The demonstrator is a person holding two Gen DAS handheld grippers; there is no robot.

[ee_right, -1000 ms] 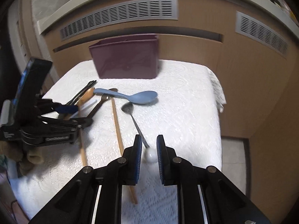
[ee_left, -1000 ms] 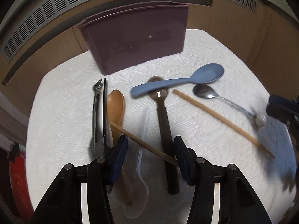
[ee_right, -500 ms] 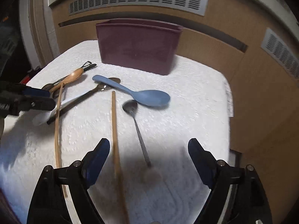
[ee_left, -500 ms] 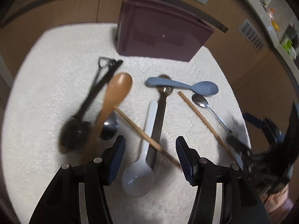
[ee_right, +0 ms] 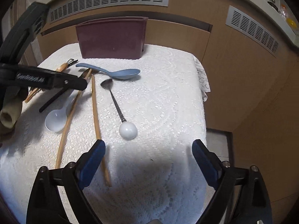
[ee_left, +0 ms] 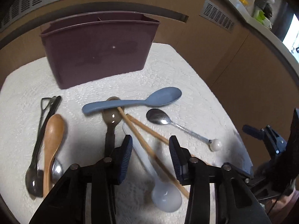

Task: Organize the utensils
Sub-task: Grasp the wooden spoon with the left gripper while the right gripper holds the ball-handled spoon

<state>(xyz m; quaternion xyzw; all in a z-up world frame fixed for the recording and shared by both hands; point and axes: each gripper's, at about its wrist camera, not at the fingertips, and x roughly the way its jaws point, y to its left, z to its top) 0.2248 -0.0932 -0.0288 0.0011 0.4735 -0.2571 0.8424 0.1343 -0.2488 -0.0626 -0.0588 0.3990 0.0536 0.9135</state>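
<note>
A maroon utensil holder stands at the back of the white cloth. In front of it lie a blue spoon, a metal spoon with a white ball end, two wooden chopsticks, a white plastic spoon, a dark brown spoon and a wooden spoon. My left gripper hangs low over one chopstick and the white spoon's handle, its jaws closing but touching neither. My right gripper is opening wide just behind the ball end, holding nothing.
Black utensils and a small steel spoon lie beside the wooden spoon on the left. Wooden cabinet fronts with vent grilles stand close behind. The cloth's right edge drops off to the floor.
My right gripper let go of the metal spoon's ball end and opened wide. One chopstick swung off the wooden spoon and now lies beside the other. The left gripper's jaws have narrowed.
</note>
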